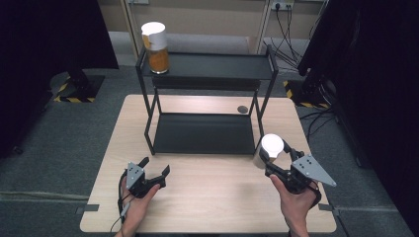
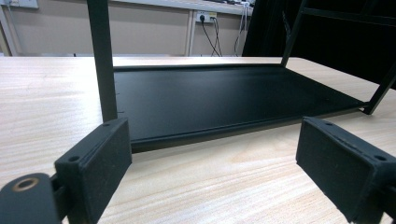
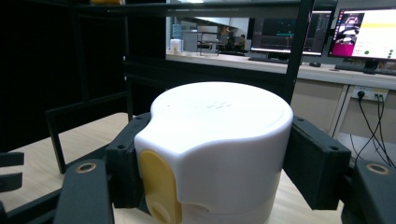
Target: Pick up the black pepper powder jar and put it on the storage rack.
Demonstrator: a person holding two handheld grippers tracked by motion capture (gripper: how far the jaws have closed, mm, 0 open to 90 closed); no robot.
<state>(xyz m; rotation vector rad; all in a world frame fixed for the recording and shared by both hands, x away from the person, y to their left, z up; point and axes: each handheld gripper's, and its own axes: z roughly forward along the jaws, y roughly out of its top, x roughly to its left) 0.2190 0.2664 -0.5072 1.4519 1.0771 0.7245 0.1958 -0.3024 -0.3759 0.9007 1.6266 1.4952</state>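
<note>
My right gripper (image 1: 274, 153) is shut on a white-lidded container (image 1: 271, 147) near the front right leg of a black two-tier rack (image 1: 202, 148). In the right gripper view the jaws press both sides of the white lid (image 3: 219, 135), which has a yellow tab at its front; the right gripper (image 3: 224, 177) sits low over the table. A second container (image 1: 156, 44), white-lidded with orange contents, stands at the left end of the rack's top shelf (image 1: 222, 66). My left gripper (image 1: 155, 166) is open over the table, facing the bare lower shelf (image 2: 224, 98); the left gripper (image 2: 210, 168) holds nothing.
The wooden table (image 1: 212, 197) has open room in front of the rack. A small dark round mark (image 1: 242, 109) lies behind the rack on the right. Black curtains and cables (image 1: 291, 34) surround the table. Monitors (image 3: 364, 35) glow on a desk far off.
</note>
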